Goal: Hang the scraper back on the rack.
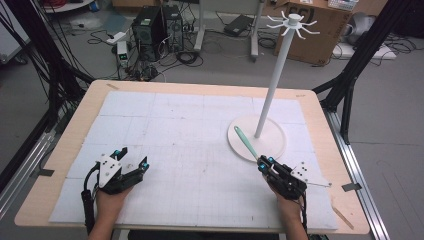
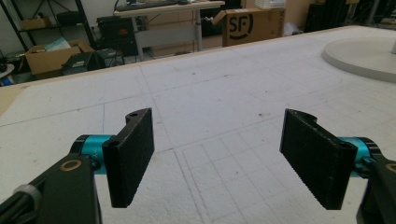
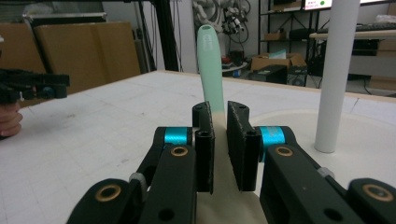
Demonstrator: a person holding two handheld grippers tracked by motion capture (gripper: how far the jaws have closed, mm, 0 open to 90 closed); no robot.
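While the left gripper point(image 1: 131, 161) idles w/ jaws apart, the right gripper point(image 1: 265, 161) clamps the mint-green utensil point(image 1: 245, 141), prob. to hang it on the white hook stand point(image 1: 272, 90).

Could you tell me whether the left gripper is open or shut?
Open: the left gripper has its black jaws standing wide apart, with bare white gridded table mat between them.
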